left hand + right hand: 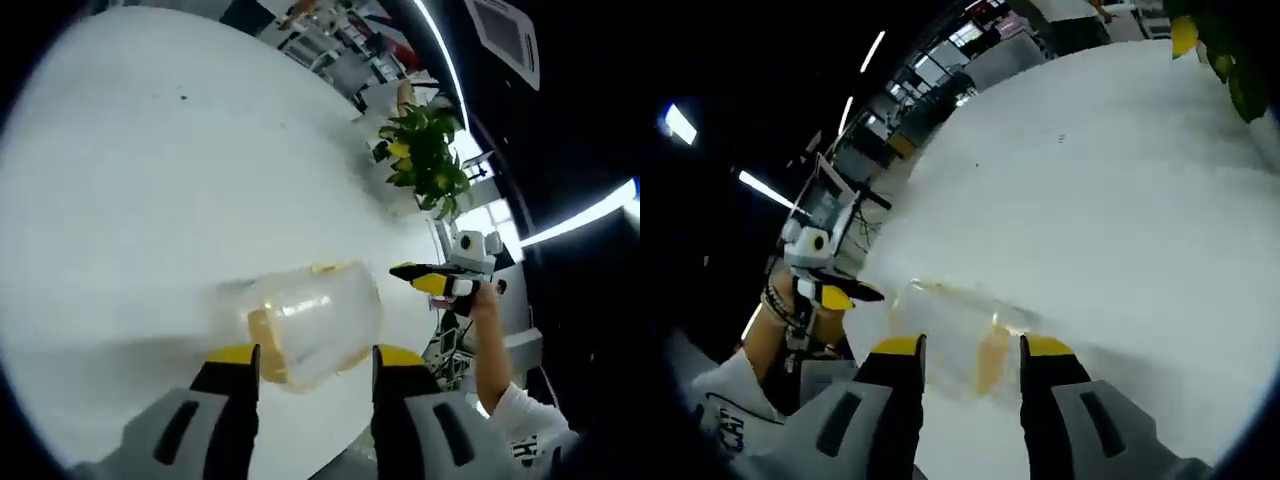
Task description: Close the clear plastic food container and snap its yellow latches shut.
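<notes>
Both cams sit low over the white table [150, 180], each peering out between its own yellow-tipped jaws at the clear container [315, 325] from close up. The left gripper view faces it from one side and catches the other gripper [440, 280] past it; the right gripper view looks back from the opposite side. Both are heavily tilted, and they share the container, tabletop and plant [428, 160].

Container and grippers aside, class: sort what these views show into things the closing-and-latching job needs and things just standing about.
Needed:
clear plastic container
yellow latch
left gripper
right gripper

Standing about:
potted plant
white table, merely the surface underneath
</notes>
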Demonstrator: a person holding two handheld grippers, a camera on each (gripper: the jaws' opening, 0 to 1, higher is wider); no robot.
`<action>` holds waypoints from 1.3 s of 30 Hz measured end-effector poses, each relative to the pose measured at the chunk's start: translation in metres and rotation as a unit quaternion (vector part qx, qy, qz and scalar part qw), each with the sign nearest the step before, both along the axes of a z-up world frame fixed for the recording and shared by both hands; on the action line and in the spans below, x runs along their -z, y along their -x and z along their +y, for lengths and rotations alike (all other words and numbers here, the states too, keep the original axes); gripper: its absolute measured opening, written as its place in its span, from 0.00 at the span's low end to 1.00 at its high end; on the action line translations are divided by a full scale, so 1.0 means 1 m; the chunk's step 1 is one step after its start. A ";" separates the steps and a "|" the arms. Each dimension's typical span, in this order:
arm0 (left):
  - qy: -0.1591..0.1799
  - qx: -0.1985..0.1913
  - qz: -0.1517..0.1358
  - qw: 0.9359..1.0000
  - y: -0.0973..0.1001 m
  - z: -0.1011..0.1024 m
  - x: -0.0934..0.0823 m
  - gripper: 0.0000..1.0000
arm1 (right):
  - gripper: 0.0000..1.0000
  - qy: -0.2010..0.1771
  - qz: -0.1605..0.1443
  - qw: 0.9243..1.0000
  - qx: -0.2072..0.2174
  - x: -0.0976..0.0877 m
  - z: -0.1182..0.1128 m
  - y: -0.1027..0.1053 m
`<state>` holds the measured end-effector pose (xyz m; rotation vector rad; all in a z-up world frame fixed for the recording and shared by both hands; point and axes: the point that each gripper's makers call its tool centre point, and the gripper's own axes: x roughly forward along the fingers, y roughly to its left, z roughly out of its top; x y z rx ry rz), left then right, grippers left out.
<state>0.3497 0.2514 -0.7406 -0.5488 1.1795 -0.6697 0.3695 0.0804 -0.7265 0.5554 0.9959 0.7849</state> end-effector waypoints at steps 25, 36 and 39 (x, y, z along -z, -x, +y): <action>-0.111 0.037 0.028 0.993 0.009 -0.010 0.036 0.43 | 0.35 0.092 0.061 0.993 -0.032 0.048 0.012 0.012; -0.132 0.059 0.025 0.989 0.009 -0.011 0.041 0.31 | 0.24 0.141 0.039 0.987 -0.068 0.058 0.013 0.015; -0.150 0.078 0.015 0.985 0.009 -0.008 0.044 0.27 | 0.24 0.141 0.040 0.987 -0.068 0.059 0.013 0.016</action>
